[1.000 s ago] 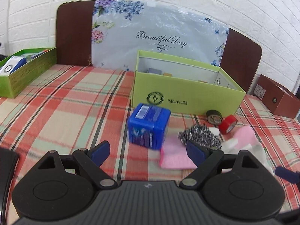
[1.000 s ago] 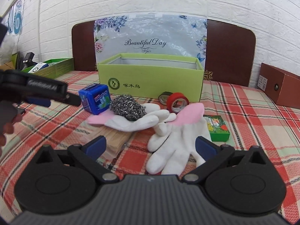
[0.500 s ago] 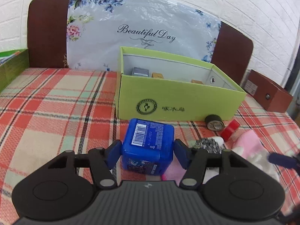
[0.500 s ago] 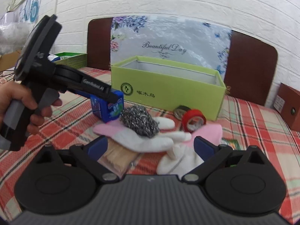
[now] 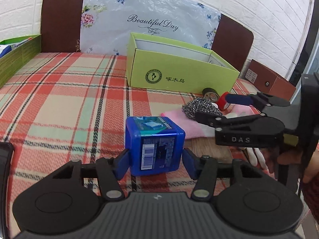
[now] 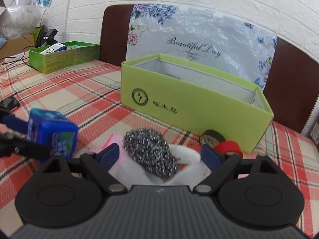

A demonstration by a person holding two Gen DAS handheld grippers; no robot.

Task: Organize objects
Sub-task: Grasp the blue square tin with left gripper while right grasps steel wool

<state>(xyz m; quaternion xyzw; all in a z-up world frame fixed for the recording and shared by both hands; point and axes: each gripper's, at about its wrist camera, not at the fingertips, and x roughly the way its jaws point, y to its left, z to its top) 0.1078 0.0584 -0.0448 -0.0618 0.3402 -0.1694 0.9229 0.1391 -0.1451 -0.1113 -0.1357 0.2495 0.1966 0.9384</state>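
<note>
Far left on the plaid table point(image 5: 59, 103) sits a dark green box point(image 6: 65, 56) w/ a blue-white pack inside. Near left, the left claw point(image 5: 154, 162) is closing on a blue mint box point(image 5: 154, 145): blue pads sit on both its sides, touching or nearly so, can't tell for sure; the box looks tilted in the right wrist view, and whether it still rests on the cloth can't be told. Center far, a lime green box point(image 5: 179, 73) stands open-topped in front of a flowered "Beautiful Day" bag point(image 5: 151, 23) leaning on a brown headboard. Right of the mint box, a steel scrubber point(image 6: 150, 152) lies on pink-and-white gloves point(image 5: 179, 124). The right claw point(image 6: 159, 156) is closing around the scrubber, pads apart, one each side, w/ a gap, not touching. Just right of the scrubber, a black tape roll point(image 6: 212, 137) and a red tape roll point(image 6: 229, 146) stand on edge, near the lime box's near right corner. Far right, a brown box point(image 5: 271, 79). A hand point(image 5: 291, 156) holds the right claw's grip at the right edge.
</note>
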